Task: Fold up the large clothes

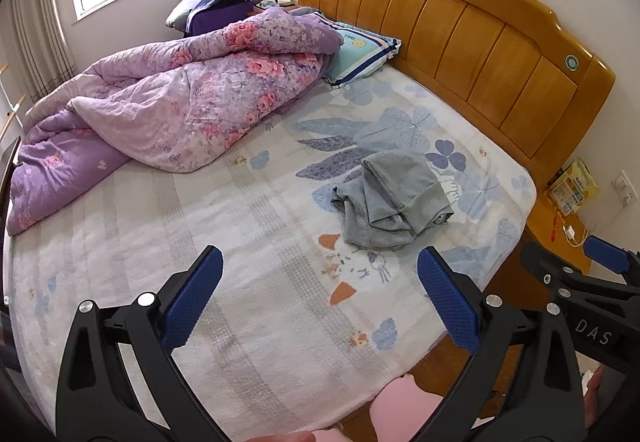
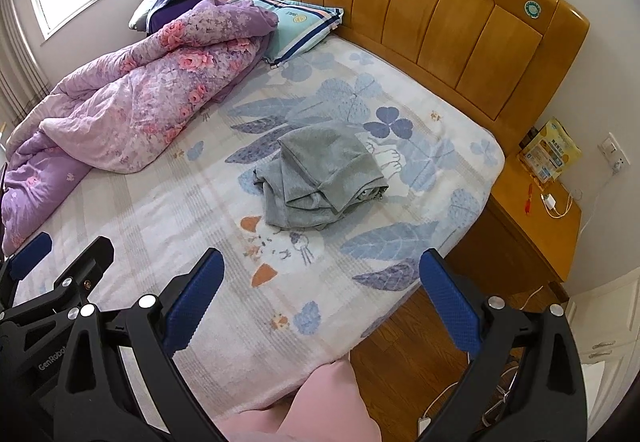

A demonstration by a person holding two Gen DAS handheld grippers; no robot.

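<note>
A grey garment [image 1: 394, 197] is lying in a loosely gathered heap on the bed [image 1: 240, 282], sitting right of centre in the left wrist view and near the middle of the frame in the right wrist view [image 2: 324, 181]. Both claws are hanging above the near edge of the bed, well apart from the cloth and gripping nothing. The left claw [image 1: 318, 300] is showing its blue pads spread wide, with the garment lying ahead of it and off toward the upper right of the frame. The right claw [image 2: 320, 300] is likewise gaping, and the garment is lying almost straight ahead of it, above the gap between its pads. By that bearing, the right claw appears to be the better lined up of the two, though neither looks clearly closer.

The heap is running roughly from the upper part of the frame, toward the wooden headboard [image 2: 420, 13], down toward the lower left, with thicker rolled layers bunching at its near end. It is partly doubled over yet rumpled, so it could be a piece waiting to be spread or one roughly folded and set down; the pictures are not settling which.

A purple floral quilt [image 1: 168, 101] is piling up at the upper left of both frames, well clear of the garment, and a striped pillow [image 2: 300, 25] is resting against the headboard.
</note>
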